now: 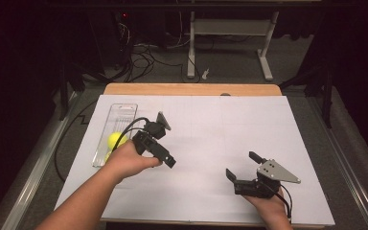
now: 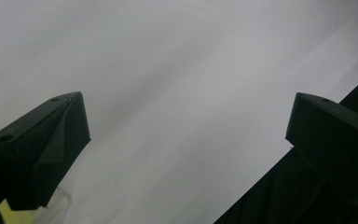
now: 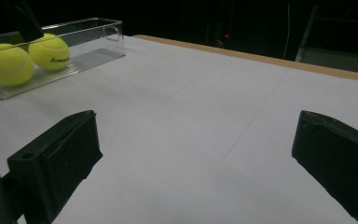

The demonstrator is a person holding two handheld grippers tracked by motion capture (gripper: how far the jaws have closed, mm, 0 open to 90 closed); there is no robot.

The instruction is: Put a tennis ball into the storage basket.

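A clear plastic tray (image 1: 120, 115) lies along the left of the white sheet with two yellow tennis balls in its near end. One ball (image 1: 116, 139) shows fully; the other (image 1: 107, 156) is half hidden by the person's left hand. My left gripper (image 1: 156, 149) hovers just right of the tray, open and holding nothing, its jaws wide apart over bare paper (image 2: 186, 116). My right gripper (image 1: 243, 166) rests low at the front right, open and holding nothing (image 3: 196, 140). From there both balls (image 3: 7, 64) (image 3: 50, 51) sit in the tray (image 3: 91, 52) at far left.
The white sheet (image 1: 211, 124) covers most of the wooden table, whose bare far edge (image 1: 191, 89) shows beyond it. A desk frame (image 1: 230, 28) and loose cables (image 1: 143, 62) are on the floor behind. Dark surroundings flank both sides.
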